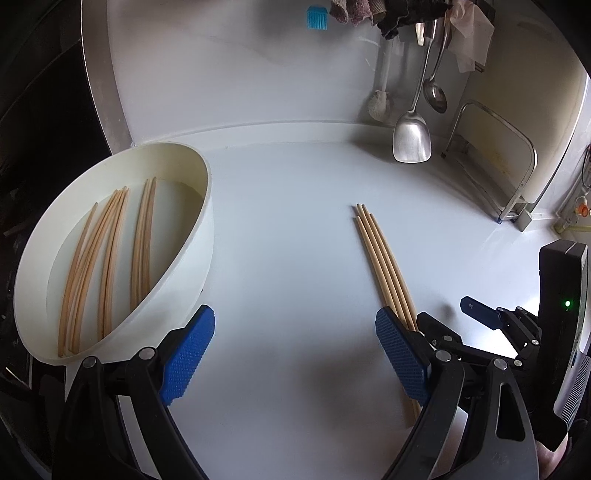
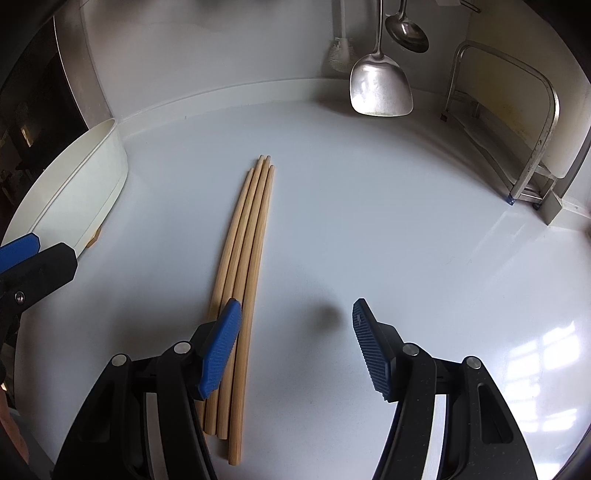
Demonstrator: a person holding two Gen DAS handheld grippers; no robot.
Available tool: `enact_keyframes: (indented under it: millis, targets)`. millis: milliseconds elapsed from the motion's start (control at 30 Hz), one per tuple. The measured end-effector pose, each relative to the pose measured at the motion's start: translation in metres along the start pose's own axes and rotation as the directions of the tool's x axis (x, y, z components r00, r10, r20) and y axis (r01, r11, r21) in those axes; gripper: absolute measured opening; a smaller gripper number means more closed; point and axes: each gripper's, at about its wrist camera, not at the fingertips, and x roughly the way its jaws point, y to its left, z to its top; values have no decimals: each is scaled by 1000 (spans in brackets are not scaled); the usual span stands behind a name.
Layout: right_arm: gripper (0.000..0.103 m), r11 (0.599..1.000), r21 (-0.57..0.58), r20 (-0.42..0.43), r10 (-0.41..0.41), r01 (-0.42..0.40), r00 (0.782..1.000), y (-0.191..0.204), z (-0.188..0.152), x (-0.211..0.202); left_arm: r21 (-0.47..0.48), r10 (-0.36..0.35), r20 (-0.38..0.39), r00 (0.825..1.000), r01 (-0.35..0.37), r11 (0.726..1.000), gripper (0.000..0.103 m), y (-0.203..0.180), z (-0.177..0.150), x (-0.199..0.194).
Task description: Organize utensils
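Several wooden chopsticks (image 1: pixel 378 258) lie side by side on the white counter; the right wrist view shows them too (image 2: pixel 247 243). A white oval tub (image 1: pixel 199 236) at the left holds several more chopsticks (image 1: pixel 107 258). My left gripper (image 1: pixel 295 354) is open and empty, its right pad over the loose chopsticks' near ends. My right gripper (image 2: pixel 295 347) is open and empty, its left pad above the loose chopsticks. The right gripper shows at the right of the left wrist view (image 1: pixel 491 314). The tub also shows at the left of the right wrist view (image 2: pixel 92 177).
A steel spatula (image 1: pixel 412 136), a ladle (image 1: pixel 436 92) and a white brush (image 1: pixel 380 103) hang on the back wall. A metal rack (image 1: pixel 517 184) stands at the right. A blue brush (image 1: pixel 316 17) hangs above. A dark edge borders the counter at the left.
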Motion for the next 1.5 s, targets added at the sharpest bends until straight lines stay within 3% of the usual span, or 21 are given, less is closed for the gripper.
enact_keyframes:
  millis: [600,667,933,1500]
  targets:
    - [60,991,-118,20,-67,69,998,16,-2,10,-21,15,-27,1000,-16,1000,87,-9,-7,12]
    - [55,991,-122,23,-60,62,998,16,-2,10,-23,15,-32,999,-16,1000,87,-12,-7,13]
    - [18,991,-135,15,-6,8,1000,12,-3,9,-26,-6,-51,999,5,1000,87,-28,-7,22]
    - [18,1000,5,5,-5,5,1000,-54,-17,-5,-4,12,-111,994,-13,1000,87,-56,-9,62]
